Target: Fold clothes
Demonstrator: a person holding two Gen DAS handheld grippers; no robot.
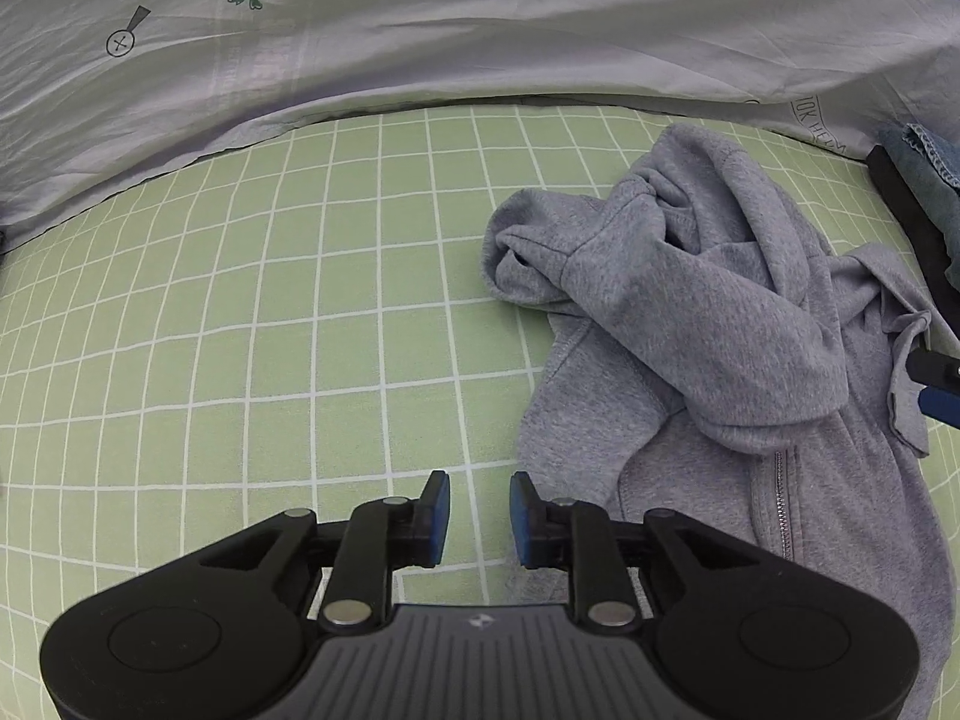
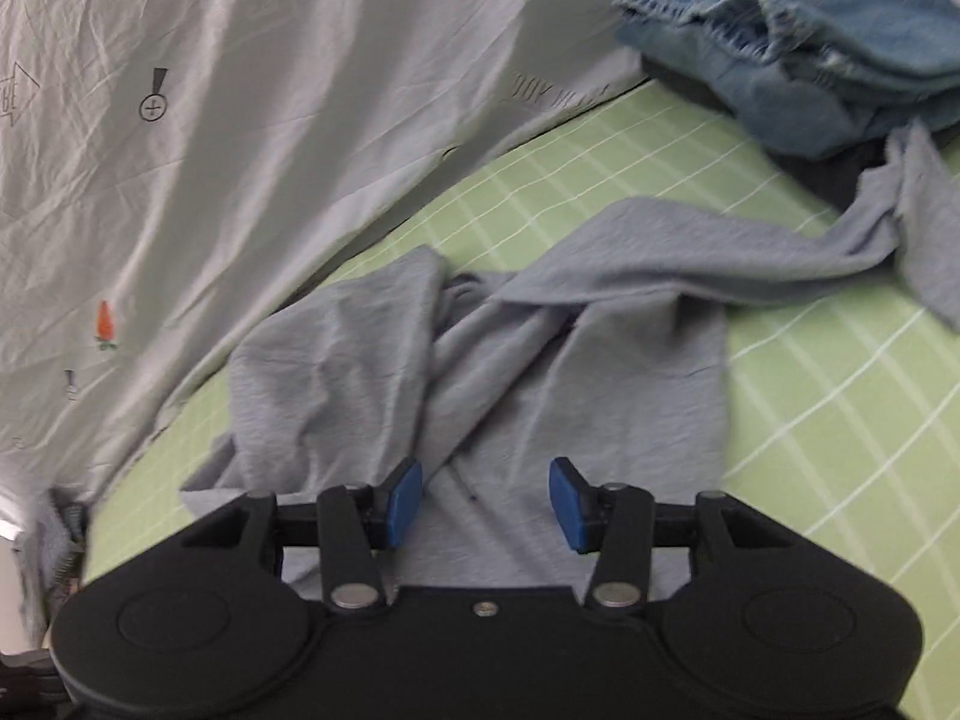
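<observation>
While the grey zip hoodie [image 1: 708, 324] lay crumpled on the green checked sheet [image 1: 288, 312], the left gripper [image 1: 479, 519] hovered released beside it; the right gripper [image 2: 485, 501] stood open above it, grasping nothing.

Faint mirrored lettering on grey sheet [image 1: 819, 131] (unreadable), boxed letters "BE" at its edge [image 2: 13, 97]

grey hoodie [image 1: 720, 312], green white-checked sheet [image 1: 300, 330], blue jeans [image 2: 810, 48]
</observation>
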